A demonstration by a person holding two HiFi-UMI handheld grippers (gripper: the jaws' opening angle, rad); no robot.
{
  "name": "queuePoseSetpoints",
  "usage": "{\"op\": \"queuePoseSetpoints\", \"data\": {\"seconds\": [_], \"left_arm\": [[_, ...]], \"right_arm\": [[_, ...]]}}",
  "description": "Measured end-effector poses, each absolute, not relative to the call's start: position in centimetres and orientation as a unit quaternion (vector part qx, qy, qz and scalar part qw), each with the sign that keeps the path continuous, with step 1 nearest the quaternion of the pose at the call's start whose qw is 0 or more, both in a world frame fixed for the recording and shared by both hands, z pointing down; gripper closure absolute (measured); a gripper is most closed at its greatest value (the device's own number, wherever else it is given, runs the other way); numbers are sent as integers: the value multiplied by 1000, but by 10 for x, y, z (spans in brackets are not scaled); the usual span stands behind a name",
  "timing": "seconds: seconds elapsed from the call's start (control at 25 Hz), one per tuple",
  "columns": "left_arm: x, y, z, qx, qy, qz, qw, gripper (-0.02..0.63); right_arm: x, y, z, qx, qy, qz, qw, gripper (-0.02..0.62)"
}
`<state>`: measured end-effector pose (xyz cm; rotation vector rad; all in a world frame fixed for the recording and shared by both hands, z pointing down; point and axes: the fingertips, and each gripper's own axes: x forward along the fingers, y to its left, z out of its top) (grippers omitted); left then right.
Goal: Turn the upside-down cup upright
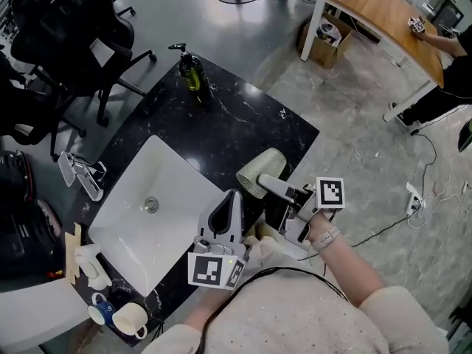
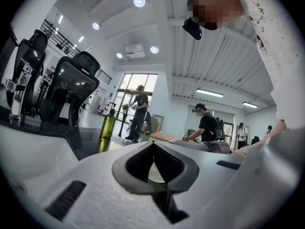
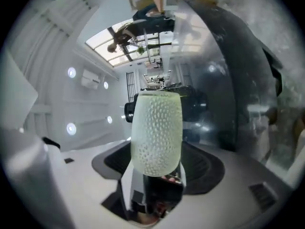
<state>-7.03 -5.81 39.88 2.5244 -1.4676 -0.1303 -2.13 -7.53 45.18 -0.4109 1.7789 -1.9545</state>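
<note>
A pale green dimpled cup [image 1: 259,171] is held tilted on its side above the black marble counter [image 1: 243,120], to the right of the sink. My right gripper [image 1: 267,184] is shut on it from the near side. In the right gripper view the cup [image 3: 156,132] fills the space between the jaws and points away from the camera. My left gripper [image 1: 231,198] hovers just left of the cup over the sink's right edge, jaws together with nothing held. In the left gripper view a sliver of the cup [image 2: 155,172] shows past the shut left gripper [image 2: 153,147].
A white rectangular sink [image 1: 125,231] is set in the counter, with a chrome faucet [image 1: 81,174] at its left. A green soap bottle [image 1: 192,74] stands at the far corner. A cream mug [image 1: 131,318] and a blue cup [image 1: 102,312] sit near left. Office chairs [image 1: 66,43] stand beyond.
</note>
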Motion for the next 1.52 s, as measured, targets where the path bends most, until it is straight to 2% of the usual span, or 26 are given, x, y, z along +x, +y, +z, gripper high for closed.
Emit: {"op": "queuePoseSetpoints", "data": {"seconds": [0.24, 0.56, 0.96, 1.52], "left_arm": [[-74, -57, 395, 854, -509, -45, 103, 600], [-73, -55, 395, 853, -512, -28, 95, 600], [-77, -53, 397, 847, -523, -17, 89, 600], [-80, -57, 394, 844, -529, -15, 88, 600]], "right_arm": [[-22, -72, 440, -42, 505, -784, 358, 268], [-20, -67, 443, 94, 361, -813, 447, 267], [-18, -77, 447, 154, 260, -808, 506, 267], [-12, -82, 445, 181, 268, -789, 522, 267]]}}
